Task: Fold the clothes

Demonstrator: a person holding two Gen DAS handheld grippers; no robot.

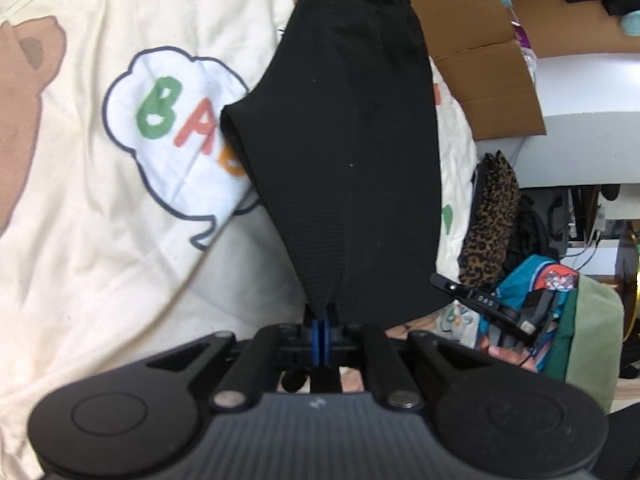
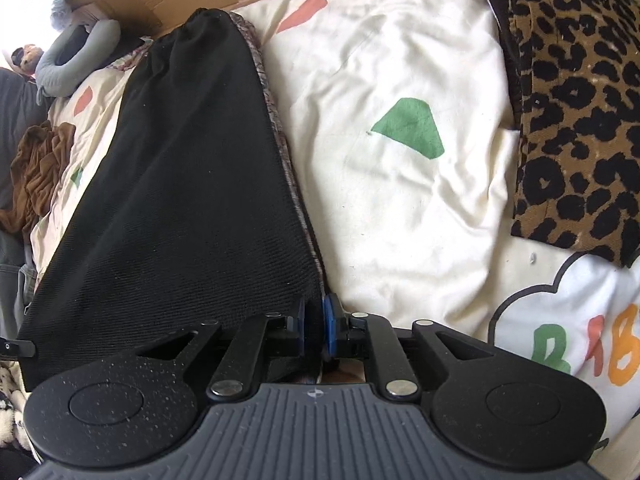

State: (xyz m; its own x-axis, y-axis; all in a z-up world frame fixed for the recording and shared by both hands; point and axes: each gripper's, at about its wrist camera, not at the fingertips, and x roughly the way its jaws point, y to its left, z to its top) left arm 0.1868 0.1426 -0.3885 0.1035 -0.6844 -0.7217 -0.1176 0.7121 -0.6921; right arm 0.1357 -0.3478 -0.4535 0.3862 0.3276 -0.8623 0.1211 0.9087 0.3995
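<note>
Both grippers, left [image 1: 321,322] and right [image 2: 316,330], are pinching the black garment [image 1: 352,140] taut above the bed [image 2: 400,208], fingers closed; thin grips are risking the cloth slipping and sagging unevenly.

Black garment [image 2: 180,184] blocks centre; leopard-print cloth [image 2: 576,112] and cardboard [image 1: 472,40] crowd one bedspread edge; cream bedspread [image 2: 392,208] between lies open.

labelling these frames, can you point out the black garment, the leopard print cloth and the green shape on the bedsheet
black garment [image 2: 188,184], right wrist view, middle of its black outer face
leopard print cloth [image 2: 576,112], right wrist view, centre of the spotted fabric
green shape [image 2: 412,128], right wrist view, middle of the printed patch on the bedsheet [image 2: 400,240]
</note>
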